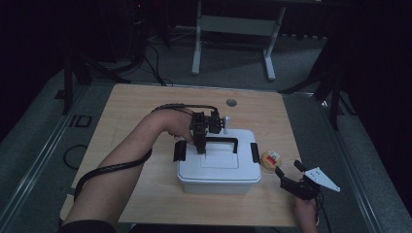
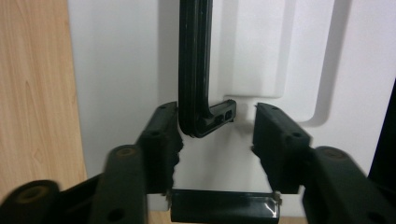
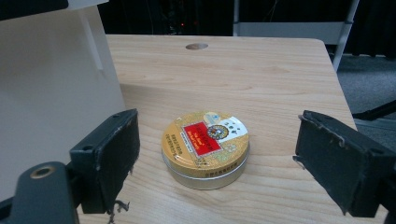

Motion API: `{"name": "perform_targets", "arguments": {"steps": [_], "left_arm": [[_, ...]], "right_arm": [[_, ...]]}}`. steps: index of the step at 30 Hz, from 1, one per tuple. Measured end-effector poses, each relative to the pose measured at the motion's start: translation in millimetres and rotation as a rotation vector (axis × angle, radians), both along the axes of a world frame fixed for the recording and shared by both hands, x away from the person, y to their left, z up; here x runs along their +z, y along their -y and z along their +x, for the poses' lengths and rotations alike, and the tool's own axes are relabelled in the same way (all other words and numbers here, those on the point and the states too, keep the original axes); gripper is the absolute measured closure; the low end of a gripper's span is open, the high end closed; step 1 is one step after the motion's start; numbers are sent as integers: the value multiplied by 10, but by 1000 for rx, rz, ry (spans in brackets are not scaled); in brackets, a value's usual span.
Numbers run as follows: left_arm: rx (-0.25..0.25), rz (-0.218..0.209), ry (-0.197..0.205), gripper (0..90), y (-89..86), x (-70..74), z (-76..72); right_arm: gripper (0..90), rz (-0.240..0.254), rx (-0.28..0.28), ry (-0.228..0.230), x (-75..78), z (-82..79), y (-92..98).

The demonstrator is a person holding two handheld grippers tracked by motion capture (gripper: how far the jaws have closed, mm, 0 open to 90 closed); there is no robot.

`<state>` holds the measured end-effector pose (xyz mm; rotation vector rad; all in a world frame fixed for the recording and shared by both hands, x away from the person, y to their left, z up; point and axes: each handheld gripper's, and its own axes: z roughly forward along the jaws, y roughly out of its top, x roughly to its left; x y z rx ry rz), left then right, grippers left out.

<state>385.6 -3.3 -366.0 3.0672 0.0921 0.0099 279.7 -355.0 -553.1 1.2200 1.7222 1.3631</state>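
Light wooden table [image 1: 145, 104], white lidded box [image 1: 218, 172], round gold tin [image 3: 204, 148] just beside it

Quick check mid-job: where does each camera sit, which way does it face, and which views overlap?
High view: above the person's side, looking down at the wooden table; forearms and both hand-held grippers show.
Left gripper view: rides the left hand-held gripper, facing the white plastic box and its black handle; own jaws show.
Right gripper view: rides the right hand-held gripper, facing the round gold tin; own jaws show.
Shared: the high and right views both show tin and box.
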Motion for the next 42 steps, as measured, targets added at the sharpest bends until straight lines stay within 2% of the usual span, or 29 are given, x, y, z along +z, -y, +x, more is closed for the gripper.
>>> {"name": "perform_targets", "arguments": {"steps": [2,4,7,14,17,18,32,36,42], "left_arm": [[-2,17,4,546,22,-23,-2],[-3,31,10,599,45,-41,-2],[0,31,18,638,63,-37,15],[1,26,-21,742,91,-38,12],[-4,34,-37,815,104,-40,-9],[-9,36,-33,825,110,-41,-14],[-2,43,-30,831,121,-27,-21],[-3,19,-21,832,111,9,-9],[-2,12,-13,832,121,82,-22]], "right_arm": [[134,1,0,0,0,0,1],[134,1,0,0,0,0,0],[134,0,0,-1,0,0,0],[134,0,1,0,0,0,0],[134,-1,1,0,0,0,0],[134,-1,1,0,0,0,-1],[134,-1,0,0,0,0,-1],[134,1,0,-1,0,0,1],[134,1,0,-1,0,1,-1]]}}
